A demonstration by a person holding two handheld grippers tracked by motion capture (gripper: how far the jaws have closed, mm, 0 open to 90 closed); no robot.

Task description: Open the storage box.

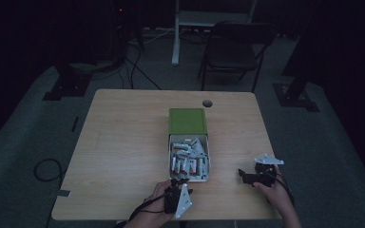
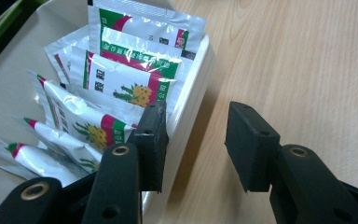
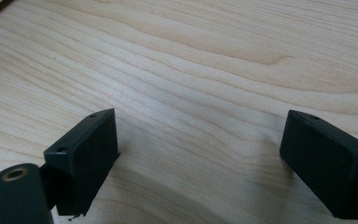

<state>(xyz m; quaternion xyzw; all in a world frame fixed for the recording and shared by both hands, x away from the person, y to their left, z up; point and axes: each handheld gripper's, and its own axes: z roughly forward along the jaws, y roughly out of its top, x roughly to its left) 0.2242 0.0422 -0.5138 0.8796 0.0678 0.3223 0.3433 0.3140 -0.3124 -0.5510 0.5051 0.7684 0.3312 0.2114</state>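
Sachets (image 1: pixel 188 159) of glossy white foil with green and red bands lie heaped in an open white box tray (image 1: pixel 208 161) that slides out from under a green rectangular sleeve (image 1: pixel 187 121) near the middle of the pale wooden worktop (image 1: pixel 123 147). From the high view, I hold my left claw (image 1: pixel 179 181) at the near end of that tray, its black jaws just at the rim, the grey three-cornered plate toward me. My right claw (image 1: pixel 241 174) rests well to the right of the tray, over bare wood close to the near edge, jaws pointing left. Beyond the worktop a dark folding chair (image 1: pixel 233 47) stands on grey carpet, and a black cable (image 1: pixel 47 168) loops on the floor at the left.

Along my left claw (image 2: pixel 196 140), in the left gripper view, the jaws stand apart with nothing between them. One jaw sits right at the white tray wall (image 2: pixel 193 88), in front of the sachets (image 2: pixel 126 84); the other hangs over bare worktop (image 2: pixel 307 70) beside the tray. The sachets stand and lean in a loose stack, printed with a yellow fruit picture.

Along my right claw (image 3: pixel 200 154), in the right gripper view, the jaws gape wide over wood grain (image 3: pixel 191 60), gripping nothing.
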